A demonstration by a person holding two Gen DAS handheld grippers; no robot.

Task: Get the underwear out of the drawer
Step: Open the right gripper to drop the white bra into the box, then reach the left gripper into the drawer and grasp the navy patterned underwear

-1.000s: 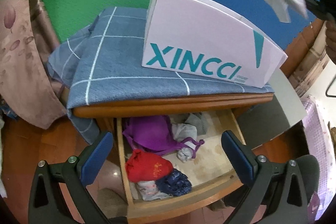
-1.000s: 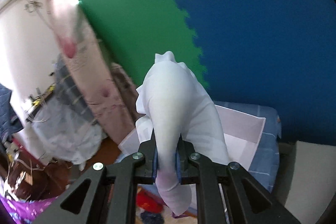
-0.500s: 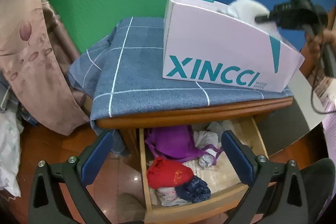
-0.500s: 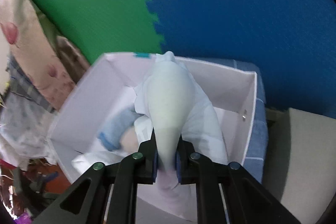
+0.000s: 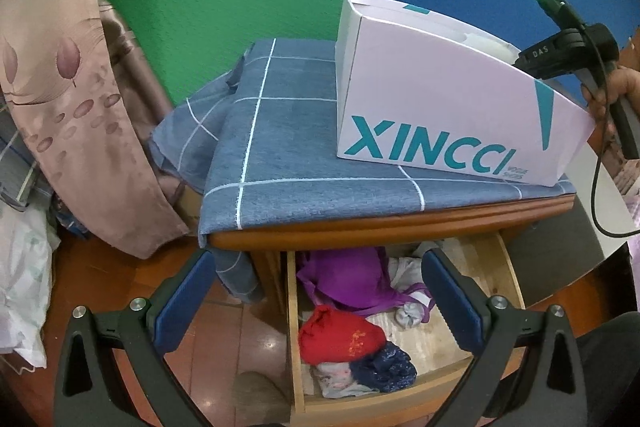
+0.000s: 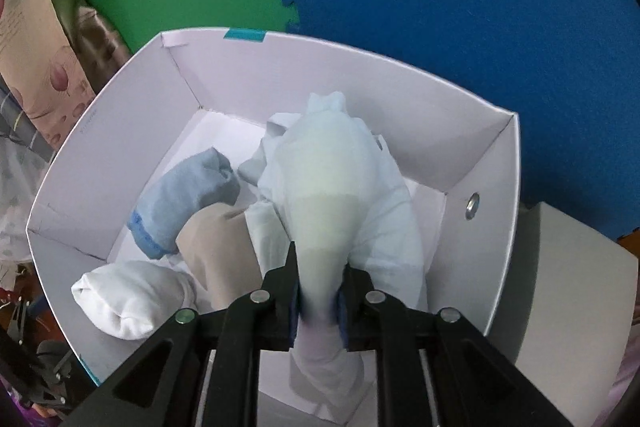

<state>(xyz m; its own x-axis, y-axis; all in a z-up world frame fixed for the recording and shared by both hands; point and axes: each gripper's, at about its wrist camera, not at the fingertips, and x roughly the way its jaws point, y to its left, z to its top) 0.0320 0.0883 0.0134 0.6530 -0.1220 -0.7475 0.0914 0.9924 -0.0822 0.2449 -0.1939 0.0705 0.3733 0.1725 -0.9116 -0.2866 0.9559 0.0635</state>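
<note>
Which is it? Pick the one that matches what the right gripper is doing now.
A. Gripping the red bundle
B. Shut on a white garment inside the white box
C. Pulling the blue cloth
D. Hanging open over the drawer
B: the right gripper pinches the white garment, which lies inside the white box.

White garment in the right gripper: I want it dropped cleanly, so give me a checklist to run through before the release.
1. White garment over the white box opening: ok.
2. Right gripper grips it: ok.
3. Room among the blue sock and white roll: ok.
4. Garment's tail inside the box: cannot tell.
5. Left gripper open, empty: ok.
6. Drawer open, red garment inside: ok.
</note>
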